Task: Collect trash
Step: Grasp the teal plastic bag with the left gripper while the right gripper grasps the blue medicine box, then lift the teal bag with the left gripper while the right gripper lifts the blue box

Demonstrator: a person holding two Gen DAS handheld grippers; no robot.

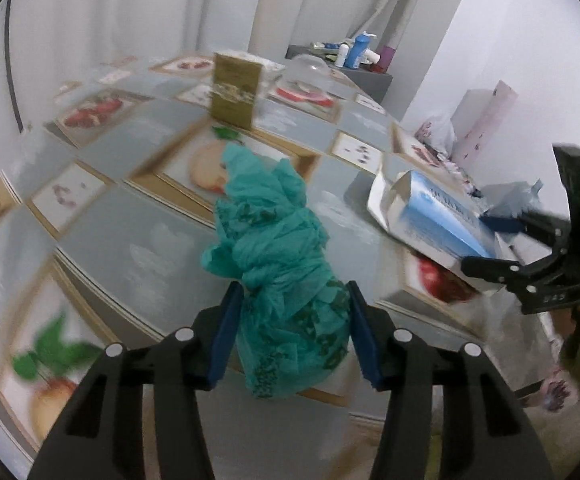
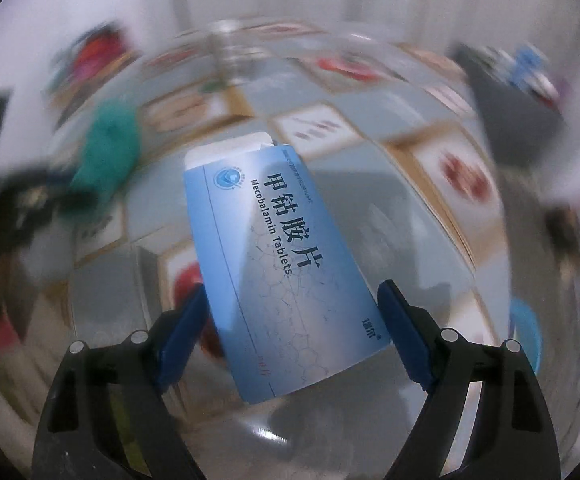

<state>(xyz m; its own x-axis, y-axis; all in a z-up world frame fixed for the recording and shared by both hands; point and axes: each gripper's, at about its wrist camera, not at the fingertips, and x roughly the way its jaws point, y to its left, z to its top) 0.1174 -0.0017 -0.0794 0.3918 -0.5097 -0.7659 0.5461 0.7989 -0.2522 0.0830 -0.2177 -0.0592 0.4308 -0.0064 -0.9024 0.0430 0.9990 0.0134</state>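
So the left claw (image 1: 294, 330) has its blue pads clamped on both sides of a crumpled teal plastic bag (image 1: 279, 264), and the bag bulges up and out past the fingertips, hanging over the near edge of the tabletop (image 1: 137, 216). That tabletop has a cloth with a grey-blue and fruit-picture pattern, pretty blurry in both views.

Right of the teal bag in the left wrist view, the right claw (image 1: 486, 240) comes in from the side with a blue and white medicine box (image 1: 434, 220) between its pads. In the right wrist view the same box (image 2: 285, 268) fills the middle of the frame, printed "Mecobalamin Tablets", one end flap open at the far end, and the right claw (image 2: 290, 336) grips it across its width with jaws spread wide. From that view the teal bag (image 2: 105, 156) is a smear off to the left of the box.

Beyond the teal bag, further back on the tabletop, a gold-brown card (image 1: 235, 90) stands upright. Right of that is a clear dome cover (image 1: 310, 70). Past the far end of the tabletop, a dark grey cabinet (image 1: 370, 76) carries bottles (image 1: 358, 52) against the wall.
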